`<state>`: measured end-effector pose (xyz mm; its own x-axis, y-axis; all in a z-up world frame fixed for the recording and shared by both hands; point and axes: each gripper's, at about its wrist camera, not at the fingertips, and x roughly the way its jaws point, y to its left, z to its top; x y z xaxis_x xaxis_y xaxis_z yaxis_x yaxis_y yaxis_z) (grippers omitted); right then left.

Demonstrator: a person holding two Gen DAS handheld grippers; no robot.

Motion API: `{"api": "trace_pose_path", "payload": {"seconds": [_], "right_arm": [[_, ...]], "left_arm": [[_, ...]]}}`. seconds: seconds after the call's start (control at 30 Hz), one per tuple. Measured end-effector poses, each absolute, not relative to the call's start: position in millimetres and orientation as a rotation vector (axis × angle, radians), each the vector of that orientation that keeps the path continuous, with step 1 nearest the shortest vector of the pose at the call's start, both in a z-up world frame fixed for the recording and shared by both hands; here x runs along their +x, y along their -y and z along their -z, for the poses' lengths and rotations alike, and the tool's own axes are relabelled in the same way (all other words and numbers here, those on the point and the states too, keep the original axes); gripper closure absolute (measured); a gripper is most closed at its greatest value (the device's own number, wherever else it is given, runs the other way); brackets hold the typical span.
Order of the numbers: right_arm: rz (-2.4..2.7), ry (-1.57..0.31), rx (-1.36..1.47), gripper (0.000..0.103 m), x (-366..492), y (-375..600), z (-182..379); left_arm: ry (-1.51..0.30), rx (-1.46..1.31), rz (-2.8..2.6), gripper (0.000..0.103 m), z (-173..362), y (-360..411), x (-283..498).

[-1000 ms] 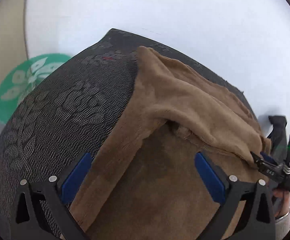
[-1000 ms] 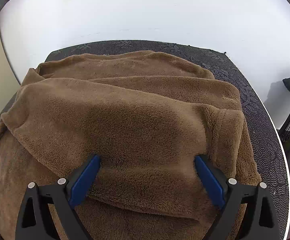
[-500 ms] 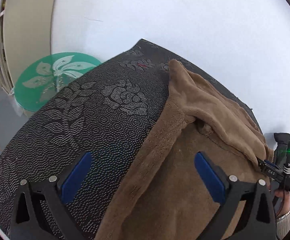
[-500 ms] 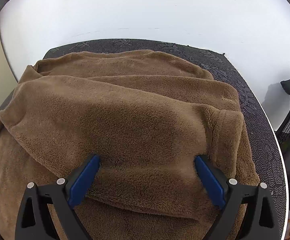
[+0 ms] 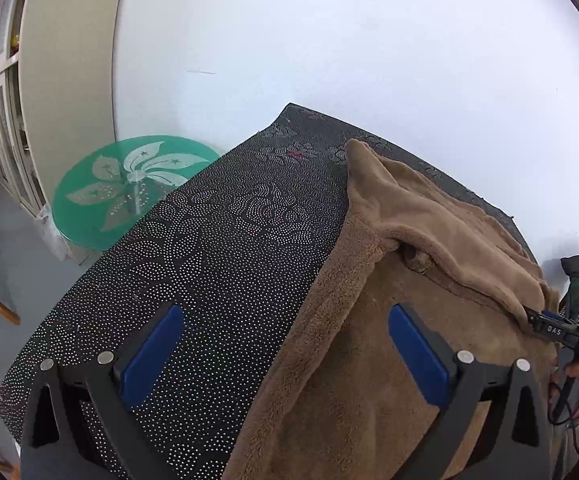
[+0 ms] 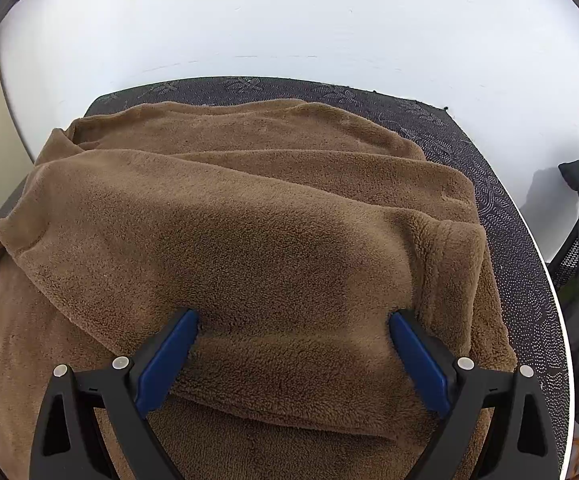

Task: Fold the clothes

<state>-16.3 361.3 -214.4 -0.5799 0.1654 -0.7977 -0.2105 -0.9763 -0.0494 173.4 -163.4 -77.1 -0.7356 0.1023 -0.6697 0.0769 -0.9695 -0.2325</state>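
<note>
Compared with a second ago, the left claw [image 5: 281, 344] has swung leftward: far more of the dark dotted tabletop [image 5: 225, 248] now shows beneath it, and the green round glass table [image 5: 129, 188] on the floor has come fully into sight. Its blue pads stand wide apart, holding nothing, one over bare cloth cover and one over the brown fleece garment [image 5: 389, 320]. The garment lies on the right part of the tabletop, one layer folded back over itself. The right claw [image 6: 293, 344] has barely shifted; it gapes wide, fingers pressed against the folded fleece [image 6: 249, 240], gripping nothing.
</note>
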Motion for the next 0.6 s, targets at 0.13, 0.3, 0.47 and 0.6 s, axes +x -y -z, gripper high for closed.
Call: {"api": "trace_pose_path", "payload": {"seconds": [0.13,0.3,0.47,0.6], "right_arm": [[-2.614,-0.071,-1.313,0.004,-16.3,-360.5,214.5],[-2.612,-0.069,-1.313,0.004,-16.1,-359.7,214.6],[-2.612,-0.068,-1.313,0.004,-16.1,-360.2,214.5],[-2.612,-0.068,-1.313,0.004,-16.0,-360.2,214.5]], "left_arm": [[0.339,-1.114,-2.925,0.000,74.8,163.6,176.2],[0.306,-1.094,-2.946,0.000,70.3,160.8,181.4],[0.273,-1.074,-2.966,0.000,65.8,158.0,186.3],[0.246,-1.058,-2.982,0.000,62.1,156.0,189.8]]}}
